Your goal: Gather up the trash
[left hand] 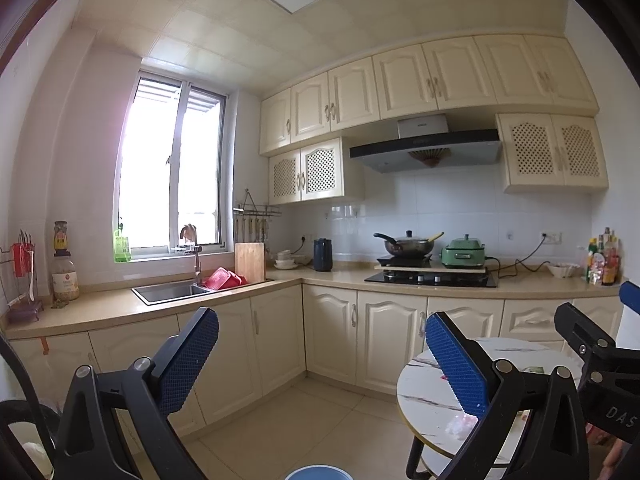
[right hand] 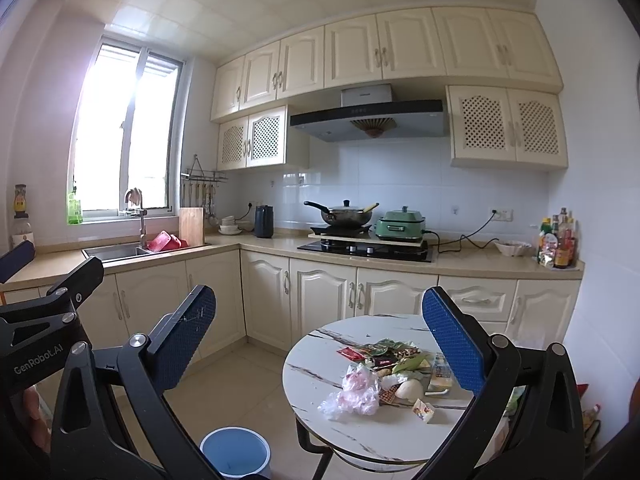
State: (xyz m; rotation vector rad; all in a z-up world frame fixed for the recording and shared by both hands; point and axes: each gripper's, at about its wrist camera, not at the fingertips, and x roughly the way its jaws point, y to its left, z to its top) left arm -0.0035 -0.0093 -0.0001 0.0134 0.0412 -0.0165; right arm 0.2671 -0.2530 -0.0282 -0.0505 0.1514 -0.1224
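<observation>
Kitchen: round table (right hand: 320, 364) holds wrappers (right hand: 384, 356); both hand-held grippers (left hand: 320, 364) (right hand: 320, 344) gape empty.

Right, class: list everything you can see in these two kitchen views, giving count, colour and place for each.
Round table: one, white marble-look, lower right.
Trash pile: one heap of mixed-colour wrappers, on the table.
Plastic bag: one, clear with pink, table front.
Bin: one, blue, on the floor left of the table.
Sink: one, steel, under the window.
Wok: one, dark, on the stove.
Electric cooker: one, green, beside the wok.
Kettle: one, dark blue, corner counter.
Cutting board: one, wooden, beside the sink.
Left hand-held gripper: open, blue pads.
Right hand-held gripper: open, blue pads.
</observation>
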